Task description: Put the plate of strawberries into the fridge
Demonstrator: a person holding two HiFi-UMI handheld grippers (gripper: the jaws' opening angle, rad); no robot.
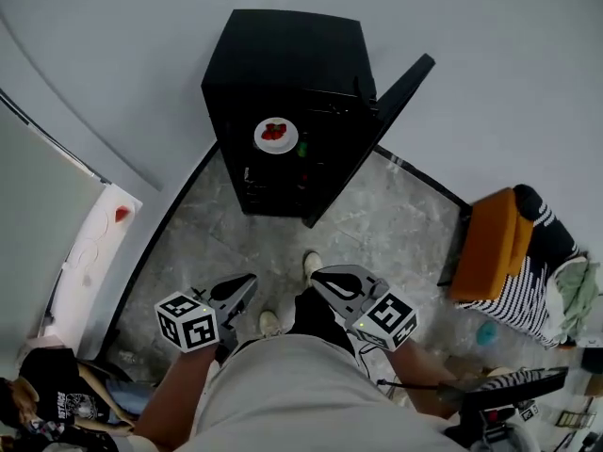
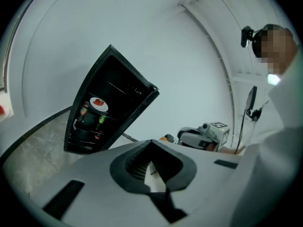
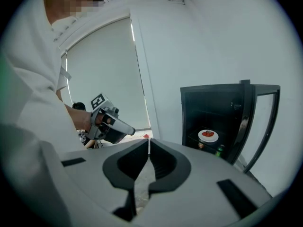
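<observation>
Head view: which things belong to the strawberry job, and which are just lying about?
Job: plate of strawberries, on a fridge shelf; fridge, door open; left tongs and right tongs, both shut, empty.
Lying about: orange seat; striped cloth; green bottle in the fridge.

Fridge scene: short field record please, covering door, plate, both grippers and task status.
fridge: black, standing on the floor
door: open
plate of strawberries: on a shelf inside the fridge
left gripper: shut, empty, away from the fridge
right gripper: shut, empty, away from the fridge
task status: plate already in the fridge, door not yet closed
</observation>
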